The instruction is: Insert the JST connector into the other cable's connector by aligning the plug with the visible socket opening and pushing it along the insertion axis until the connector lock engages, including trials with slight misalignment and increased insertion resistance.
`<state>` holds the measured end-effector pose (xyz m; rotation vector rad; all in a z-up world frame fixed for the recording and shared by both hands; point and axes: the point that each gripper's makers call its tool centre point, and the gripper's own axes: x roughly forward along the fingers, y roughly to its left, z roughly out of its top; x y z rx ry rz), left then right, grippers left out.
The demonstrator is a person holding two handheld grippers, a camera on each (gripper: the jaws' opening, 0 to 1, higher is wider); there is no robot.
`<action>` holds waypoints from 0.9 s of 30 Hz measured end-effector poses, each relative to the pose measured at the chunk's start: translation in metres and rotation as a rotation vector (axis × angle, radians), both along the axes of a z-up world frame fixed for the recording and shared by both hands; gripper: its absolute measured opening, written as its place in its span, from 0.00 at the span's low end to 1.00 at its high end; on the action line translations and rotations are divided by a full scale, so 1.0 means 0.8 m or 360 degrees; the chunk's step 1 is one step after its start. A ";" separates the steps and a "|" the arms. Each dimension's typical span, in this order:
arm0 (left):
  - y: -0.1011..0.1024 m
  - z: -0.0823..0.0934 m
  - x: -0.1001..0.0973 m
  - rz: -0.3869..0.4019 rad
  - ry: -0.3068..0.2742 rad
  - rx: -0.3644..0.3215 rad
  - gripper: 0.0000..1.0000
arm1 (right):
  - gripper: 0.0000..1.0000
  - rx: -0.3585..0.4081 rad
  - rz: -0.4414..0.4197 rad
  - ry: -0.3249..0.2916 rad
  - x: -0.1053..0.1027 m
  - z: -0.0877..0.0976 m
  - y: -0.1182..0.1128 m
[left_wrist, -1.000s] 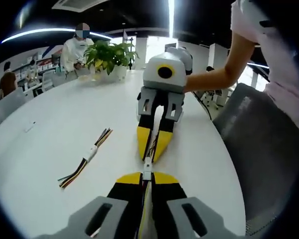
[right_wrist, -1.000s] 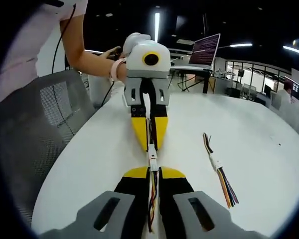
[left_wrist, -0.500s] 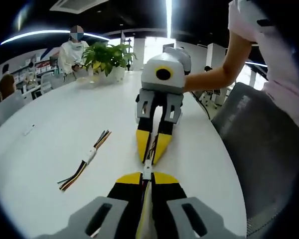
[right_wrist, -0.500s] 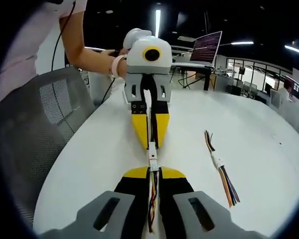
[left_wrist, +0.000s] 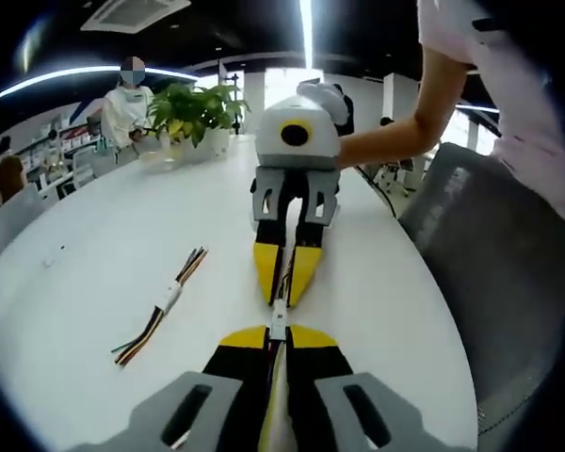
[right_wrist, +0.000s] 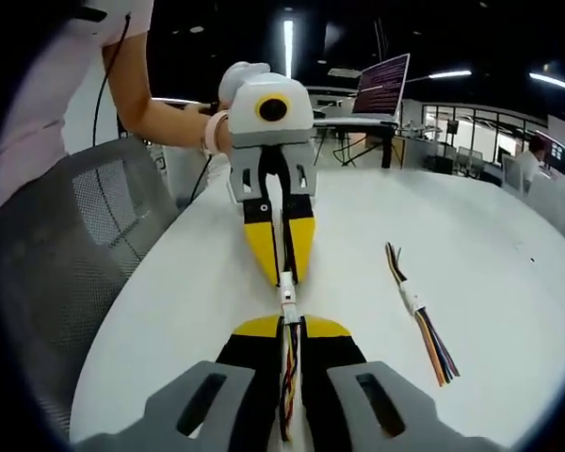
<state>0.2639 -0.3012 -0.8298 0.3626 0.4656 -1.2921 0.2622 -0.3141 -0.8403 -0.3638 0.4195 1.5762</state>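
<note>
The right gripper (right_wrist: 290, 331) has its yellow-tipped jaws closed on a cable (right_wrist: 286, 377) of coloured wires, whose white JST connector (right_wrist: 288, 303) sticks out ahead of the tips. The left gripper (right_wrist: 281, 273) faces it tip to tip across the white desk (right_wrist: 179, 282), pinching its own cable at that connector. A spare joined cable (right_wrist: 416, 315) lies on the desk, well to the right of the connector.
</note>
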 end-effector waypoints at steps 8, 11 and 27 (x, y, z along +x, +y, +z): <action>0.004 0.000 0.001 -0.0002 -0.0034 0.0009 0.00 | 0.03 0.0034 -0.0019 0.0034 0.001 0.004 0.000; 0.006 0.000 0.003 0.0008 -0.0031 0.0000 0.00 | 0.03 0.0040 -0.0025 0.0031 0.001 0.006 0.000; 0.001 0.007 0.003 0.0002 -0.0063 -0.0035 0.00 | 0.03 0.0046 -0.0045 0.0035 0.001 0.008 0.001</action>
